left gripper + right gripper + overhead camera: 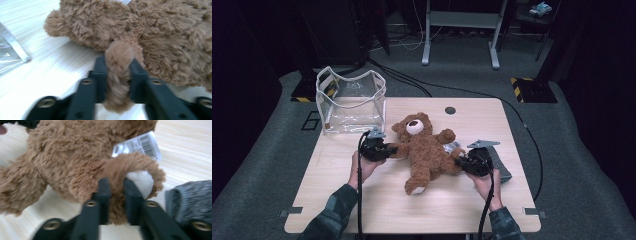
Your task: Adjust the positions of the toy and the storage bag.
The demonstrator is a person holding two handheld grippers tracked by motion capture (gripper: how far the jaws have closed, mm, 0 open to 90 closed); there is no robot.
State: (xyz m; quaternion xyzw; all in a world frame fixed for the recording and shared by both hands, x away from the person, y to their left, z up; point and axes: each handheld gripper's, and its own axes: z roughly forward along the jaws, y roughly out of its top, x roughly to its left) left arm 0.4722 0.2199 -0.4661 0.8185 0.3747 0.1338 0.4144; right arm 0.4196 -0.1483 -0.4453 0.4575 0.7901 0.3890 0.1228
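A brown teddy bear [427,147] lies on its back in the middle of the wooden table [362,200], head toward the far side. My left gripper [388,150] reaches it from the left. In the left gripper view, the bear's [162,37] arm fills the gap between the two black jaws of the left gripper [117,67], touching both. My right gripper [460,162] comes in from the right. In the right gripper view, the bear's [70,152] leg, just behind its white sole, is squeezed between the jaws of the right gripper [117,187]. A barcode label [140,145] sticks out of the bear's side.
A clear plastic bag [351,100] stands open at the table's far left corner; its edge [10,50] lies close to the left gripper. A grey knitted cloth [501,165] lies right of the right gripper [190,200]. A dark round hole [450,110] marks the far edge.
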